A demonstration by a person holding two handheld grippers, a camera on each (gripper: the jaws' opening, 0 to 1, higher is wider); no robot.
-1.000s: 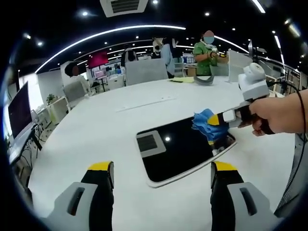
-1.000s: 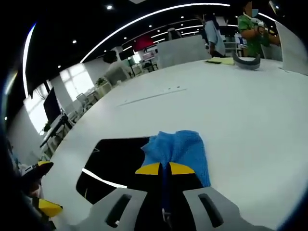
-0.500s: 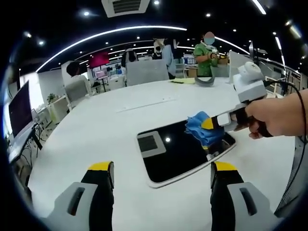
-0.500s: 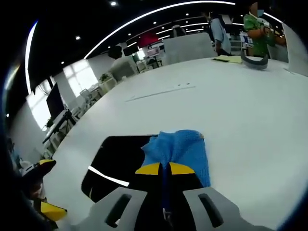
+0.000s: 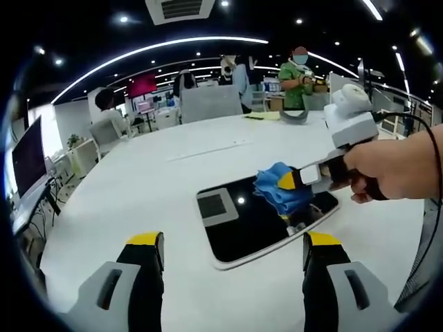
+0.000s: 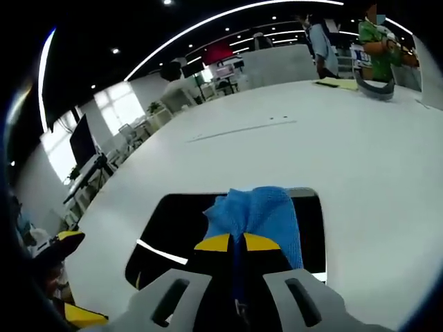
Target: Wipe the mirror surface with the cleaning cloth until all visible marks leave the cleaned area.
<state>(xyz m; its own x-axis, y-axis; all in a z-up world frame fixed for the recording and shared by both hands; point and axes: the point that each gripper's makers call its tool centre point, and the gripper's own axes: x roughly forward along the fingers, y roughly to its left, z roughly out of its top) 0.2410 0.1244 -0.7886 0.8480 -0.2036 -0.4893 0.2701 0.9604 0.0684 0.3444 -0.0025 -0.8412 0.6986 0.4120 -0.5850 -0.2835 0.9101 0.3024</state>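
- The mirror (image 5: pixel 266 221) lies flat on the white desk (image 5: pixel 138 187), glass up, so the cloth can be dragged across it without anything having to steady it.
- It is a rounded rectangle. In the left gripper view its long axis runs from the lower left, near that camera, up toward the right; its glass shows dark, with ceiling lights reflected in it.
- The right gripper (image 6: pixel 232 243) is clamped on the blue cloth (image 6: pixel 256 218), jaws pinched tight together; the cloth fans out ahead of the tips, giving a broad pad to press down.
- In the left gripper view the right gripper (image 5: pixel 294 180) holds the cloth (image 5: pixel 277 190) on the mirror's far half, gripped by a hand (image 5: pixel 387 169) reaching in from the right.
- The left gripper (image 5: pixel 232 242) has its jaws wide apart and holds nothing; it hovers near the mirror's near edge, likely just keeping everything in sight.
- I can make out no marks on the glass, so progress is hard to judge.
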